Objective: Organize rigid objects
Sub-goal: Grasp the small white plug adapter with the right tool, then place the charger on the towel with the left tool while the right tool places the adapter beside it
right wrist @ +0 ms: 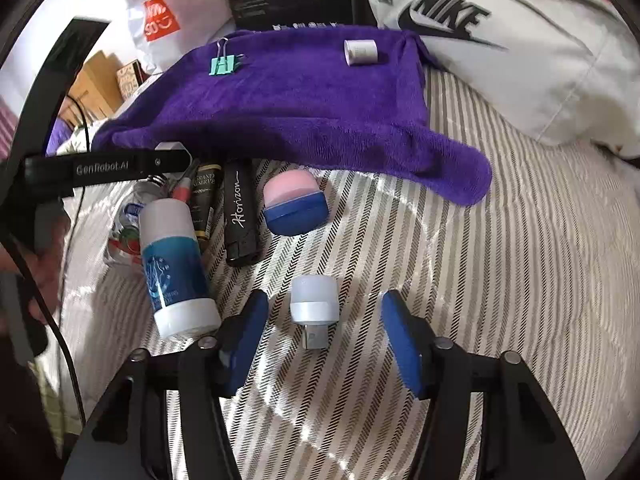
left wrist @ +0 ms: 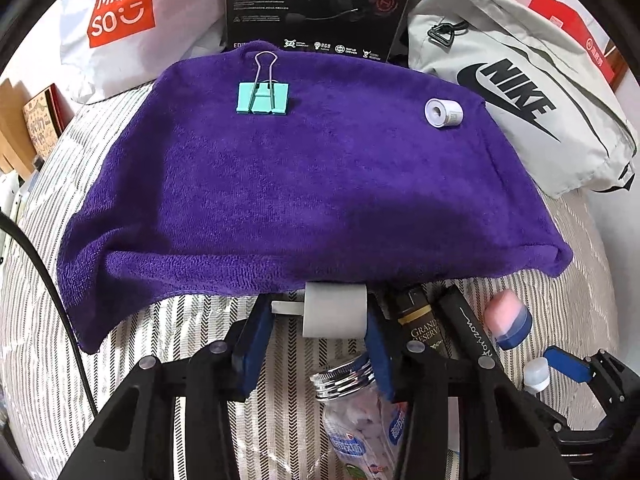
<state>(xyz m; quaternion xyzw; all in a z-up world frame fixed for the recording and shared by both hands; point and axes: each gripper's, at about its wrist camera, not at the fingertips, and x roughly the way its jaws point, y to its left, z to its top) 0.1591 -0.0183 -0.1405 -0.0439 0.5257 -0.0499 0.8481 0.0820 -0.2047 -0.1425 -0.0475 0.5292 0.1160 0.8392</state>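
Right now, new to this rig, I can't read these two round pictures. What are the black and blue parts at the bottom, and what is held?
Each picture comes from a camera on a hand-held tool, looking along its two blue-padded fingers. In the left view, the left tool grips a small grey plug-like piece at the purple towel's edge. In the right view, the right tool is open around a small white USB light on the striped bedcover. A green binder clip and a small white roll lie on the towel.

Pill jar (left wrist: 356,412) mostly hidden behind left gripper's frame, label unreadable. Pink-topped thing (left wrist: 508,322) blurred in left view. Black box (left wrist: 320,4) cut off by top edge, fine print too small. Grand Reserve tube (right wrist: 205,204) half covered by white bottle (right wrist: 176,268).
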